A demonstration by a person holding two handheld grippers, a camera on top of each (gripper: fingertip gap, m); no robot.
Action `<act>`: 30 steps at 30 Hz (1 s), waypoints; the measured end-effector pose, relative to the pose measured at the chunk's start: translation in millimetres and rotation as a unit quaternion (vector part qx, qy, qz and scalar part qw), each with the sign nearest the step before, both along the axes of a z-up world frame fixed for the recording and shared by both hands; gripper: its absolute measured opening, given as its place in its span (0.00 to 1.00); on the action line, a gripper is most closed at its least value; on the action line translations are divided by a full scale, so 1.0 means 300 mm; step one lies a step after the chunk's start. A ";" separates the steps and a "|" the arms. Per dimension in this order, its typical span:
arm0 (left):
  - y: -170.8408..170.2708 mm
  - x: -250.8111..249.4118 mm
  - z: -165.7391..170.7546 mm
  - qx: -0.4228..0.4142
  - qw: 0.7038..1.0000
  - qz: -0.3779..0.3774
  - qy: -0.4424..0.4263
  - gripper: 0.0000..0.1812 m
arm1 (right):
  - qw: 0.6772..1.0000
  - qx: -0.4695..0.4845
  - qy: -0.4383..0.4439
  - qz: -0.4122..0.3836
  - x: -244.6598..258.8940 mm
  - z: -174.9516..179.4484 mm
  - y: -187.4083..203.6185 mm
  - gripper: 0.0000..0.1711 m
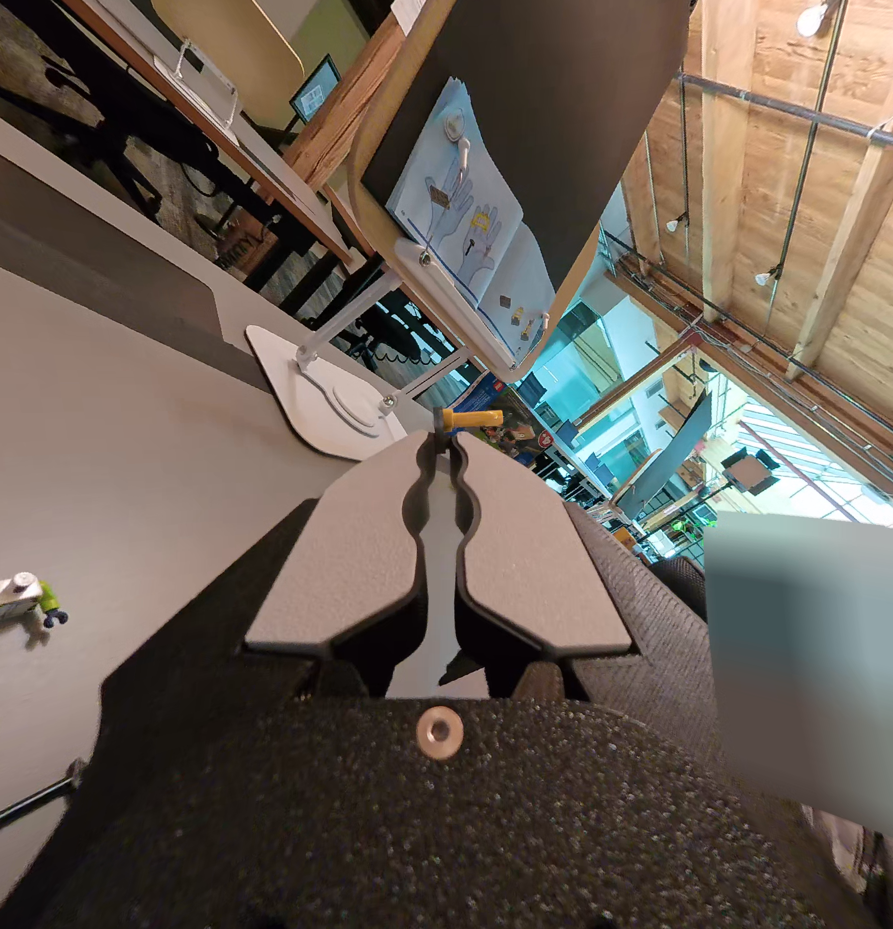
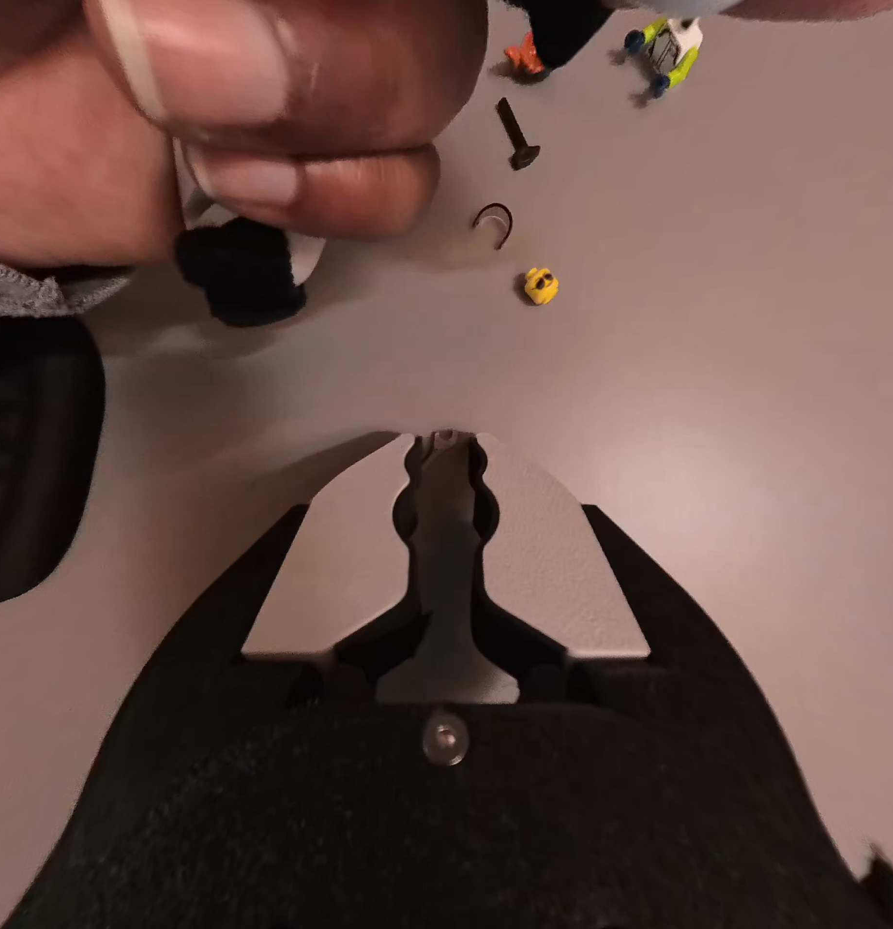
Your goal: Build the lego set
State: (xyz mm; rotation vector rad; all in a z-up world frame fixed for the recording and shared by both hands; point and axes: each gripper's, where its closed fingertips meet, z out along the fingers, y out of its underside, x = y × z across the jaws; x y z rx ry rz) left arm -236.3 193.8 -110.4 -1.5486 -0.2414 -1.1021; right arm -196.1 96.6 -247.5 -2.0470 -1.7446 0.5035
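In the left wrist view my left gripper (image 1: 443,443) is lifted off the table, tilted, and shut on a small black piece with a yellow pin (image 1: 472,418) that sticks out sideways above the fingertips. In the right wrist view my right gripper (image 2: 445,442) is low over the grey table (image 2: 685,402), its fingers closed on a small grey piece (image 2: 444,436) at the tips. On the table beyond lie a yellow minifigure head (image 2: 541,285), a thin black ring (image 2: 494,225), a black pin (image 2: 517,134), an orange piece (image 2: 524,58) and a lime-and-white minifigure torso (image 2: 665,50), which also shows in the left wrist view (image 1: 17,600).
A person's hand (image 2: 233,100) fills the upper left of the right wrist view, over a blurred black and white object (image 2: 243,271). An open instruction booklet (image 1: 464,226) rests on a white stand (image 1: 323,397) at the table's back. The set's box (image 1: 504,427) stands behind it. The yellow minifigure head (image 2: 541,285) is about 6 cm from my right fingertips.
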 end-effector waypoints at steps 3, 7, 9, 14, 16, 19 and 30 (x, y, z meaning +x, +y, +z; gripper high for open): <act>-0.001 -0.003 0.004 0.001 1.000 -0.001 -0.005 0.03 | 1.000 -0.001 -0.019 0.007 0.000 -0.001 -0.002 0.09; -0.003 -0.007 0.006 0.002 1.000 0.001 -0.003 0.03 | 0.999 0.007 -0.023 0.022 -0.005 -0.002 -0.007 0.05; -0.004 -0.006 0.006 0.002 1.000 0.001 -0.002 0.03 | 1.000 0.003 -0.014 0.027 -0.005 -0.001 -0.008 0.04; -0.006 0.021 -0.012 -0.009 1.000 -0.011 0.004 0.03 | 0.993 -0.020 0.113 0.035 0.004 0.059 -0.023 0.04; -0.007 0.044 -0.021 -0.016 1.000 -0.024 0.001 0.03 | 0.980 -0.021 0.195 0.030 0.026 0.137 -0.014 0.04; -0.016 0.101 -0.035 -0.026 0.998 -0.058 -0.014 0.03 | 0.947 -0.018 0.320 0.015 0.092 0.279 0.013 0.04; -0.160 0.453 -0.065 -0.118 0.927 -0.282 -0.216 0.03 | 0.827 0.008 0.557 -0.072 0.338 0.588 0.123 0.04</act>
